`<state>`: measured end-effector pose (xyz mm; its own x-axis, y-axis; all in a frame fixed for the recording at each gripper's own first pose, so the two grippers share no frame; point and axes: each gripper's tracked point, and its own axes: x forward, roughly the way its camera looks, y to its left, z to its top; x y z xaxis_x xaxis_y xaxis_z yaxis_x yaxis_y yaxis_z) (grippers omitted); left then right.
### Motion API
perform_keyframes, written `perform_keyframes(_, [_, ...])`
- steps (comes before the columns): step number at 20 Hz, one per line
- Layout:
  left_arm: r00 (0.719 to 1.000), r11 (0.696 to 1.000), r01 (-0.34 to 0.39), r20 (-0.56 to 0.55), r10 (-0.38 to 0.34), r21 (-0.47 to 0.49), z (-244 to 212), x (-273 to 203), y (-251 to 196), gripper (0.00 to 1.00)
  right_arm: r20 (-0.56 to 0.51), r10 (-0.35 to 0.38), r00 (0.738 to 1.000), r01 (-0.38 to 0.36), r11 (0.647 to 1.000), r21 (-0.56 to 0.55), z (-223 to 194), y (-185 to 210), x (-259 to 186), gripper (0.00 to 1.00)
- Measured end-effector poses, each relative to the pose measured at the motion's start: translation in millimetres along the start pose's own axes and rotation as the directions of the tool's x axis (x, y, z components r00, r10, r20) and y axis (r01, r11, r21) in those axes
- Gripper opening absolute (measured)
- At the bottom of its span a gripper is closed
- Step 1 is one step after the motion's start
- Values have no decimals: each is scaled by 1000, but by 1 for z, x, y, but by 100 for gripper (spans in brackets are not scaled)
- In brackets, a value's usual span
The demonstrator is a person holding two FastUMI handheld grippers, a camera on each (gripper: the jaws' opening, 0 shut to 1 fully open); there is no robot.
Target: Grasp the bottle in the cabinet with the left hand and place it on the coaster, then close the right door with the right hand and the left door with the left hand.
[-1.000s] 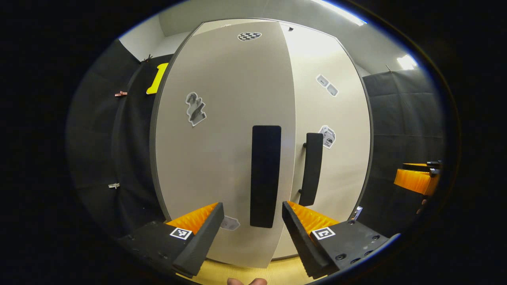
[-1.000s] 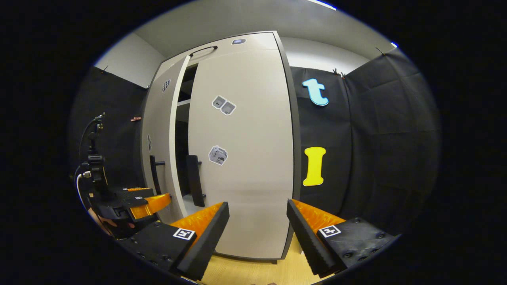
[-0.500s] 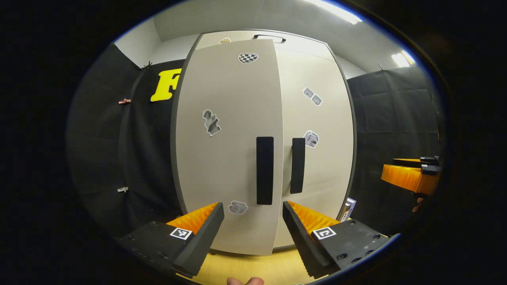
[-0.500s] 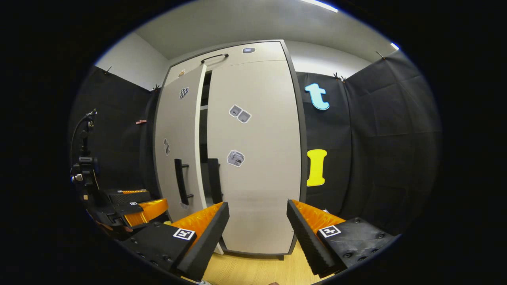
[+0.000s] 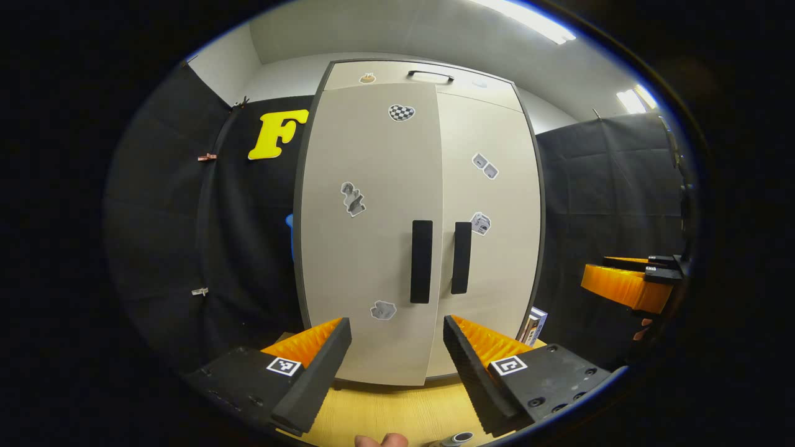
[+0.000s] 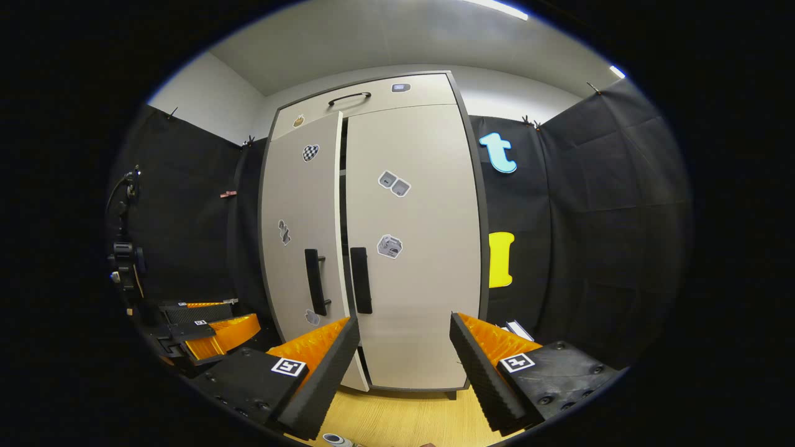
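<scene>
Fingers of the left gripper (image 5: 396, 366) stand apart and hold nothing, well back from the cabinet (image 5: 420, 223), probably because the push on the left door (image 5: 372, 236) is judged finished. This flat, matte, pale door carries a slim dark bar handle (image 5: 422, 261) and small stickers, and it looks nearly flush with the right door (image 5: 490, 223). Below the cabinet, at the view's bottom edge, a grey round cap, maybe the bottle (image 5: 452, 439), shows; I cannot tell about the coaster. From the right gripper view, the right gripper (image 6: 404, 372) is also spread and empty, and a thin dark gap (image 6: 342, 236) separates the left door (image 6: 301, 248) from the right door (image 6: 413, 248).
</scene>
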<state>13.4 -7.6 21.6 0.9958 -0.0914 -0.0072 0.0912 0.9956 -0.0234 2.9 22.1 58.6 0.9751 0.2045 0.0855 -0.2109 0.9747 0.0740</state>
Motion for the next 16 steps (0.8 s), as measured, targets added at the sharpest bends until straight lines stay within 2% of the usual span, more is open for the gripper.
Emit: perform_keyframes(16, [1000, 1000, -11, 13, 11, 6, 4, -47, 7, 95, -4, 1, 1000, -1, 1000, -8, -2, 19, -28, 97])
